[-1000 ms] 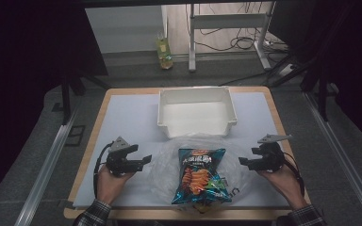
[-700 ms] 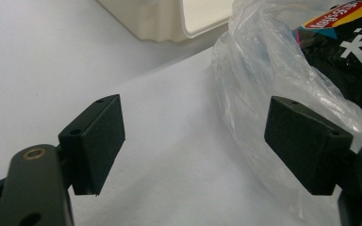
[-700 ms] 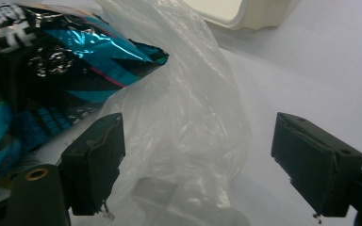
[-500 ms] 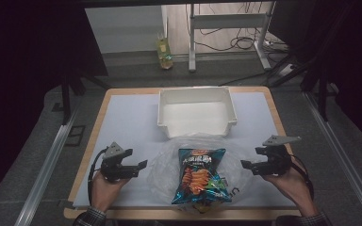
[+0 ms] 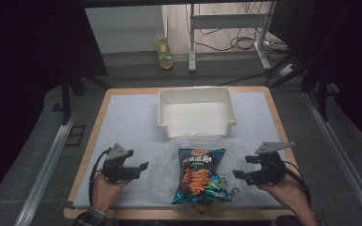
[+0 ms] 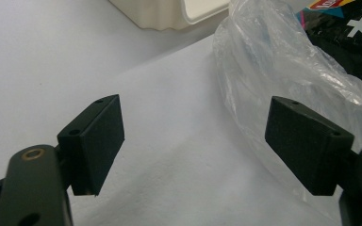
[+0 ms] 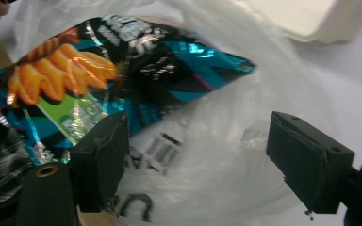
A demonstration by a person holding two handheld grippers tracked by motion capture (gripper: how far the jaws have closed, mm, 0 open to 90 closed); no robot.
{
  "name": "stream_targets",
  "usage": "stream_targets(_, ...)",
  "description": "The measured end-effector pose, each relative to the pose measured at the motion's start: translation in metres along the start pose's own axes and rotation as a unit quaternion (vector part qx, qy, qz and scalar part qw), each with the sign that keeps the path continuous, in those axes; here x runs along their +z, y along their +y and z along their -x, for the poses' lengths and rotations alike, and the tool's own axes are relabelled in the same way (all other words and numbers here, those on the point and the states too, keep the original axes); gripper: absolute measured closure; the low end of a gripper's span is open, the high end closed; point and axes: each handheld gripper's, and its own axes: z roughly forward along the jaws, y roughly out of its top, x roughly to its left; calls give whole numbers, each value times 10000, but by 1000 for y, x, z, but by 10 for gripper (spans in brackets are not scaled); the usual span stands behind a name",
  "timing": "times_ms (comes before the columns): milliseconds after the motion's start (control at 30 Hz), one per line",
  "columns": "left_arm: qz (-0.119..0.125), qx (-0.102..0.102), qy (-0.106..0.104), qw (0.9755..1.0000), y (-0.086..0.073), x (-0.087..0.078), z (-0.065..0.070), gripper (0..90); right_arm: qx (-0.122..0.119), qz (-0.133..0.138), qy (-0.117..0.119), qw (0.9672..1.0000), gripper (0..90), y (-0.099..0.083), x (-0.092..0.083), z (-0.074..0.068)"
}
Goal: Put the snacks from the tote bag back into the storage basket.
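Both the left gripper (image 5: 139,168) and right gripper (image 5: 239,175) gape wide, holding nothing; the right's jaws just closed slightly. Pinch the plastic bag (image 5: 167,165) rims at 9 and 3 o'clock of the snack packet (image 5: 199,175) (film only, I'd judge).

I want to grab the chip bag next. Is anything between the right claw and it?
Nothing visible blocks it. The right claw stands open beside the chip bag, which lies on top of the clear plastic bag.

Snack bag (image 7: 122,61) blurred; plastic bag (image 7: 226,155) lettering unreadable.

Black two-fingered grippers — left gripper (image 5: 141,168), right gripper (image 5: 238,173) — grey triangular plates, black cables, plaid cuffs.
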Motion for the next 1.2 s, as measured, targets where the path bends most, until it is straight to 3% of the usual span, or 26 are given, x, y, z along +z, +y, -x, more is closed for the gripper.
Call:
stream_targets(300, -26, 55, 13, 10000, 0, 1, 1, 198, -78, -248, 410, 9988, 238, 15, 30, -20)
stream_targets(567, -77, 151, 23, 9999, 0, 2, 3, 199, 137, -584, 747, 9954, 205, 26, 66, -35)
stream_targets(733, -73, 168, 18, 9998, 0, 3, 4, 203, 234, -763, 845, 9932, 213, 21, 83, -36)
stream_targets(933, -106, 230, 30, 9997, 0, 4, 6, 207, 413, -779, 1352, 9869, 483, 13, 87, -35)
stream_targets(1033, -125, 254, 39, 9996, 0, 5, 6, 209, 398, -739, 1439, 9860, 551, 12, 87, -35)
stream_targets(1200, -152, 299, 51, 9994, 0, 5, 7, 211, 398, -713, 1536, 9847, 742, 11, 82, -34)
